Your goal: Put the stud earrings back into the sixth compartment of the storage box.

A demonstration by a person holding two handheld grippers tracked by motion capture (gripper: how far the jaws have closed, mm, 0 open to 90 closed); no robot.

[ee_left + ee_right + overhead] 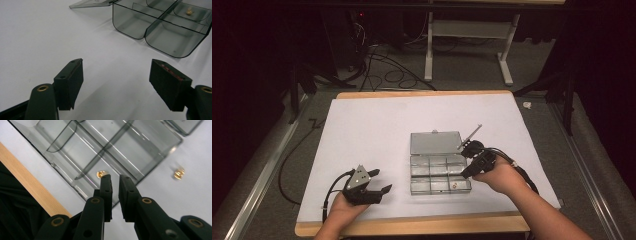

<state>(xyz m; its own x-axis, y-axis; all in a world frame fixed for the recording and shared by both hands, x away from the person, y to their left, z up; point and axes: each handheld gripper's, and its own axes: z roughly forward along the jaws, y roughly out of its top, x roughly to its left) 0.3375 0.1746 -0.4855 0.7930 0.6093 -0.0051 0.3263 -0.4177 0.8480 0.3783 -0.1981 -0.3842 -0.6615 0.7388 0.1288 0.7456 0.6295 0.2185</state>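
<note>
Set flat on the white sheet (pixel 362 125) with lid (pixel 435 142) thrown back, probably to keep the compartment box (pixel 105 147) open from above. Parked short of the box's near corner: left gripper (pixel 117 66), jaws spread wide on nothing. Poised over the box's edge: right gripper (pixel 115 177), jaws a slit apart, empty. Just beyond its left jaw tip, inside a cell, a brass insert (pixel 101 174). Off to its right on the sheet, a loose brass piece (pixel 179 173), too blurred to tell its shape.

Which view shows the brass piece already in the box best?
The right gripper view: the brass piece lies close and sharp in a compartment, just beyond the right gripper. The left gripper view shows it small and distant; the high view, a mere speck.
</note>
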